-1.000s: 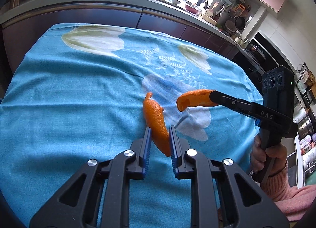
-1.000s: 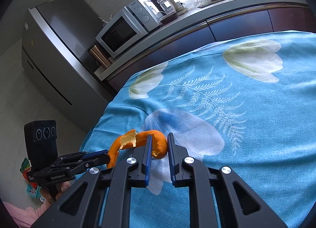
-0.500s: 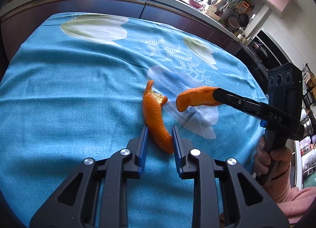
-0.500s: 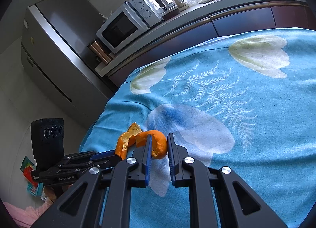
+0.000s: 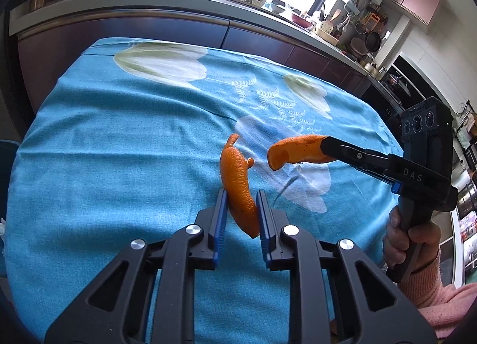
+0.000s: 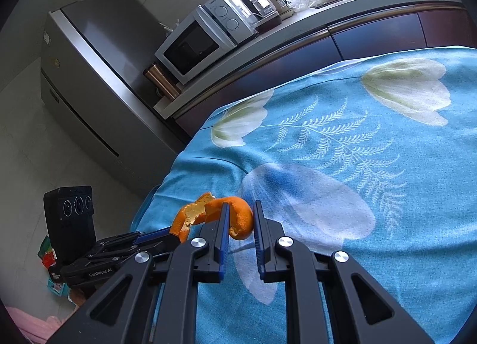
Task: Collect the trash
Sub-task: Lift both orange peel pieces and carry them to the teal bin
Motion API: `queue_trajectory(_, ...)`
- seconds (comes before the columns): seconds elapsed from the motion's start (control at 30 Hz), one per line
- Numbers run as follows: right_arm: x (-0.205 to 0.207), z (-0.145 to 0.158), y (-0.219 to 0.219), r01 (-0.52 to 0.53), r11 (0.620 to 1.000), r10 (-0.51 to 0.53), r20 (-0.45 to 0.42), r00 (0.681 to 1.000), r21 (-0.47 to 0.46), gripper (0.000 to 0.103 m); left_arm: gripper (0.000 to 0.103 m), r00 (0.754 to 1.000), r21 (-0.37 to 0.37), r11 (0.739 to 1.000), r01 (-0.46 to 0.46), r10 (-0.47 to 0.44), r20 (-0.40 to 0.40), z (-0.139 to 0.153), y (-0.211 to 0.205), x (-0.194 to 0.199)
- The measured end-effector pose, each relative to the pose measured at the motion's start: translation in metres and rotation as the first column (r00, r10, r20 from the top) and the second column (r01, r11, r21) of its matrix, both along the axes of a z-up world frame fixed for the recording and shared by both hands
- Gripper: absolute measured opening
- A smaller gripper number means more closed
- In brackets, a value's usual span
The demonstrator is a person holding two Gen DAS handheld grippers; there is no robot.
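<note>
Between left gripper (image 5: 241,210) fingers, peel (image 5: 238,186) lengthwise, tip away.

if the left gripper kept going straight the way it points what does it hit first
Probably the blue tablecloth. The left gripper, jaws shut on its orange peel, points forward and down at the cloth. The right gripper's peel sits to the right of that line, though depth is unclear.

Black gripper (image 5: 241,213) (blue pads), pink sleeve (image 5: 429,296)
</note>
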State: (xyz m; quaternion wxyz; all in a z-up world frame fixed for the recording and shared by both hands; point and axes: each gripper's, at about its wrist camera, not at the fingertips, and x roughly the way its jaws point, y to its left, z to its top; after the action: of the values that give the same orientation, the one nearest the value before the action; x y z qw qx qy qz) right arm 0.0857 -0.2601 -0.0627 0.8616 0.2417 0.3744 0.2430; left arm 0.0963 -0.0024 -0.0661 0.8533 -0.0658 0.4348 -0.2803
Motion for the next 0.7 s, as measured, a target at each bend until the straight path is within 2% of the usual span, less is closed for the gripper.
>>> queue_trajectory(0.7,0.006,0.014,0.025,-0.047,0.999,0.046,0.031,0.998,0.027,0.014,0.02,0.994,-0.015,0.997,-0.08,0.081,0.071,0.025,0.042,-0.02)
